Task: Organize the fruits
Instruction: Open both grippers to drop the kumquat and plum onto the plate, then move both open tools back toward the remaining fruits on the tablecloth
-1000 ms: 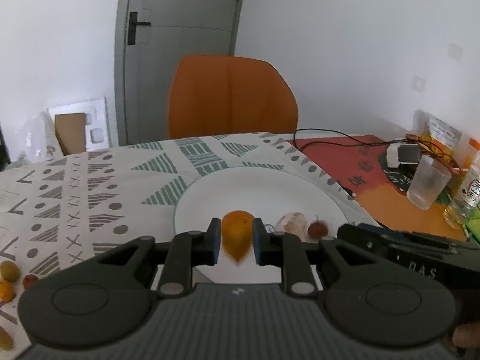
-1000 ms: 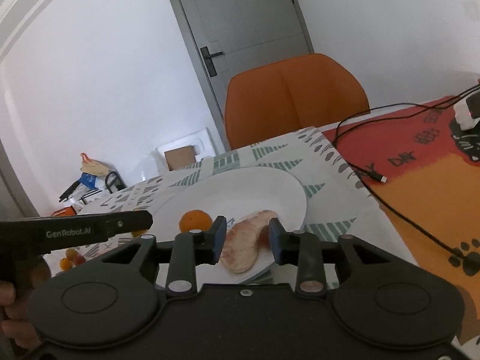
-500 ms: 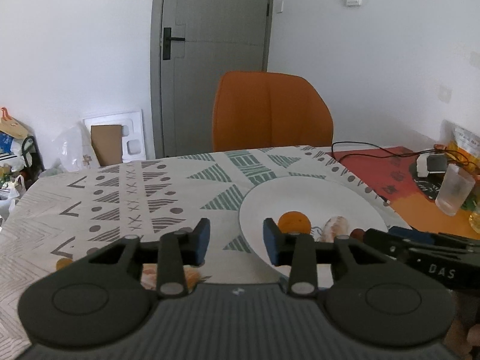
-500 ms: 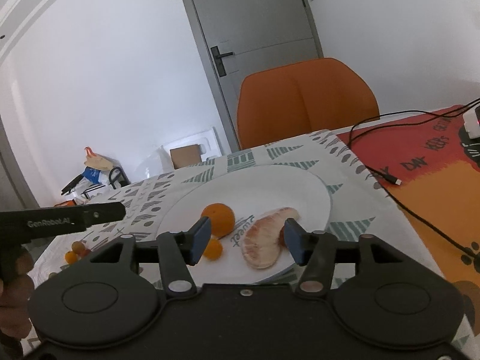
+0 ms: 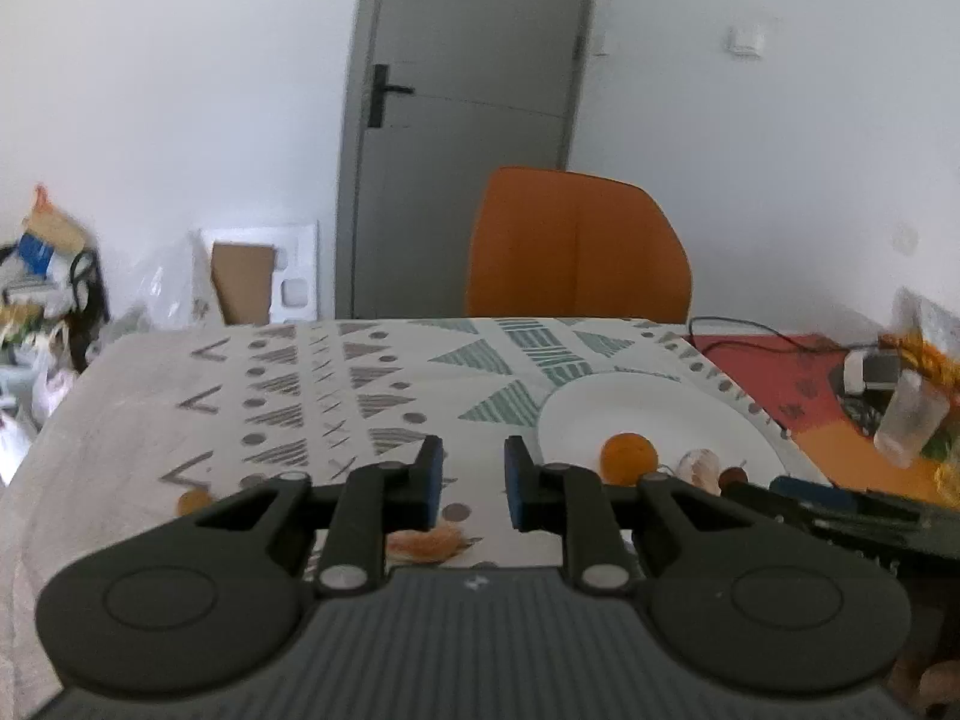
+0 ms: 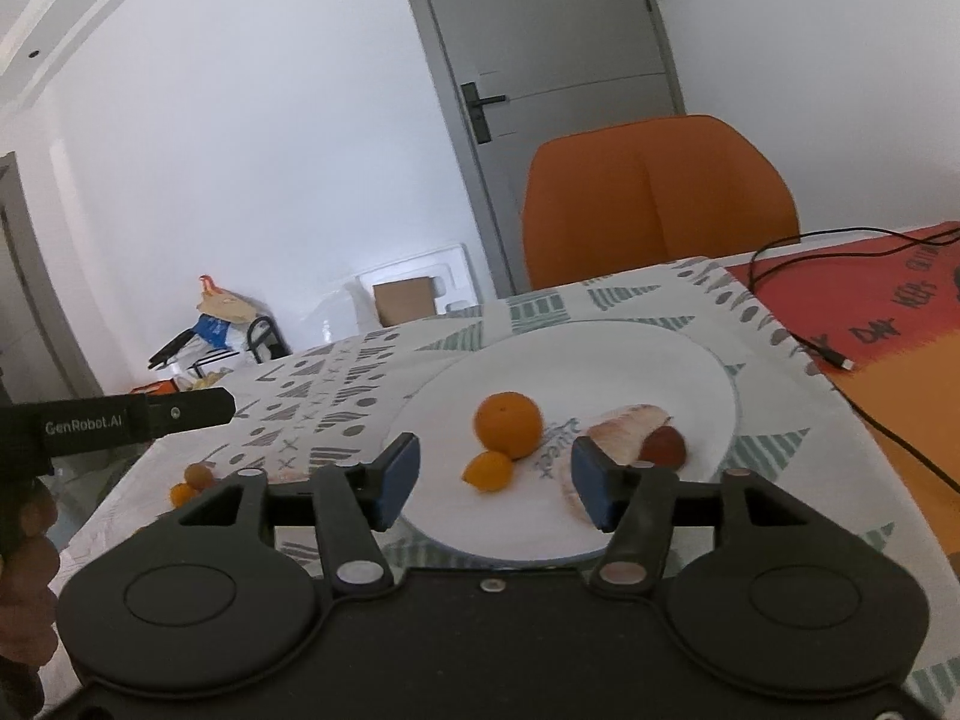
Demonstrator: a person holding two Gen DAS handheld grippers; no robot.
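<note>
A white plate (image 6: 660,360) holds an orange (image 6: 509,425), a small kumquat (image 6: 487,471), a pale peeled citrus segment (image 6: 624,429) and a reddish-brown fruit (image 6: 663,447). My right gripper (image 6: 495,474) hovers at the plate's near rim, its jaws opening and gripping nothing; the kumquat lies beyond them. My left gripper (image 5: 474,480) is shut and empty over the patterned cloth left of the plate (image 5: 630,414). An orange-coloured peeled piece (image 5: 426,540) lies on the cloth under its fingers. Two small fruits (image 6: 195,474) sit near the table's left edge.
An orange chair (image 5: 576,246) stands behind the table. To the right lie a red and orange mat (image 6: 888,324) with a black cable (image 6: 804,342) and a clear glass (image 5: 909,420). Bags and boxes clutter the floor at far left (image 5: 42,294).
My left gripper let the kumquat go onto the plate, drew back left over the cloth and narrowed again. My right gripper released the citrus segment, spread wider and backed off slightly.
</note>
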